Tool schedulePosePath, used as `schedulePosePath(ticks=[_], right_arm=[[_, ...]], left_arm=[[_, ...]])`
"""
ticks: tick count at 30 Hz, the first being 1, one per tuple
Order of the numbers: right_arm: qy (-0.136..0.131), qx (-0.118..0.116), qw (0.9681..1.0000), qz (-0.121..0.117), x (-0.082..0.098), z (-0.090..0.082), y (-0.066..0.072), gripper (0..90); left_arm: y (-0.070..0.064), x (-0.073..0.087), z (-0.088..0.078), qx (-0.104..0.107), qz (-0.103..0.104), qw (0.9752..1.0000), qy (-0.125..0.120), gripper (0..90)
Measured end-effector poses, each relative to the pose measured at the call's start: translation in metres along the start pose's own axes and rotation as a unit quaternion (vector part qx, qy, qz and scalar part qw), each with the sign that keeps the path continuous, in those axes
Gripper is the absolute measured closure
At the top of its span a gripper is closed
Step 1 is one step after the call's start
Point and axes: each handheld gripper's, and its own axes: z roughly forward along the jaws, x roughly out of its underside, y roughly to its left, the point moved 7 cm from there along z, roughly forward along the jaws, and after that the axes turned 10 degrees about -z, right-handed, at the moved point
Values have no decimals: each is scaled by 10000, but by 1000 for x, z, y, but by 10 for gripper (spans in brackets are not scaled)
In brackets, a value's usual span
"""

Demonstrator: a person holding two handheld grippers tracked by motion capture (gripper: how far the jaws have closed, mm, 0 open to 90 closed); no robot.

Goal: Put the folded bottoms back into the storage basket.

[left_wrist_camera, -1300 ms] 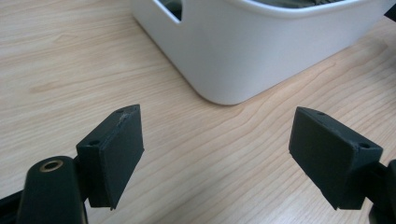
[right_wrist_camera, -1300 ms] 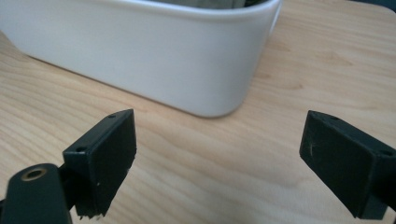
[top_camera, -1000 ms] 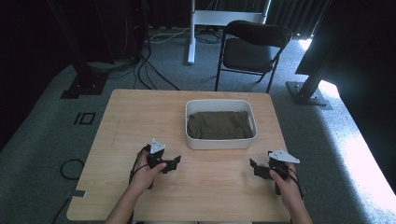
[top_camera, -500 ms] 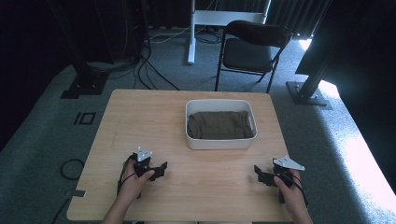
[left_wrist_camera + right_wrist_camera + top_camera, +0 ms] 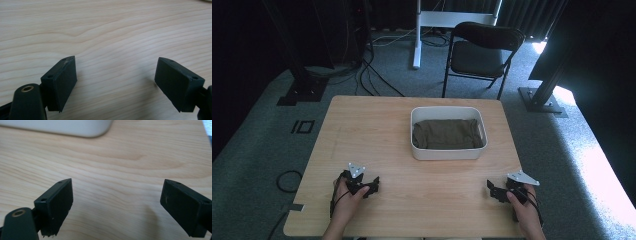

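A white rectangular bin (image 5: 447, 152) stands on the wooden table (image 5: 377, 130), right of centre, with a folded olive-brown cloth (image 5: 447, 134) lying inside it. My left gripper (image 5: 373, 185) rests low over the table's near left part, open, nothing between its jaws; in the left gripper view its gripper (image 5: 115, 82) frames bare wood. My right gripper (image 5: 492, 190) sits near the front right corner, also open and empty. In the right gripper view the gripper (image 5: 116, 205) looks over bare wood, with the bin's rounded corner (image 5: 82, 128) at the top.
A black folding chair (image 5: 484, 52) stands beyond the table's far edge. Cables (image 5: 372, 80) and dark stand bases (image 5: 542, 97) lie on the grey carpet around the table. The table's front edge runs close under both hands.
Both hands have drawn back toward the front edge and sunk lower over the table; the left one moved farther. The jaws have kept the same width.
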Motion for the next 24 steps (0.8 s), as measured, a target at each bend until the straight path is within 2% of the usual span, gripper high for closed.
schedulePosePath(ticks=[1,3,5,13,17,24], right_arm=[[84,40,10000,-30,2,0,-1,121],[239,106,9996,55,5,0,-3,135],[505,127,9986,109,10,1,-4,137],[534,152,9984,74,10,2,-4,120],[537,156,9984,76,10,2,-4,119],[539,153,9984,78,10,3,-4,119]], left_arm=[[3,0,-1,-76,-30,10000,-12,191],[7,1,-2,-198,-7,9998,5,191],[9,2,-2,-250,-60,9997,4,177],[10,1,-1,-367,-170,9992,29,134],[10,0,2,-349,-149,9993,68,93],[9,0,2,-361,-158,9992,81,85]])
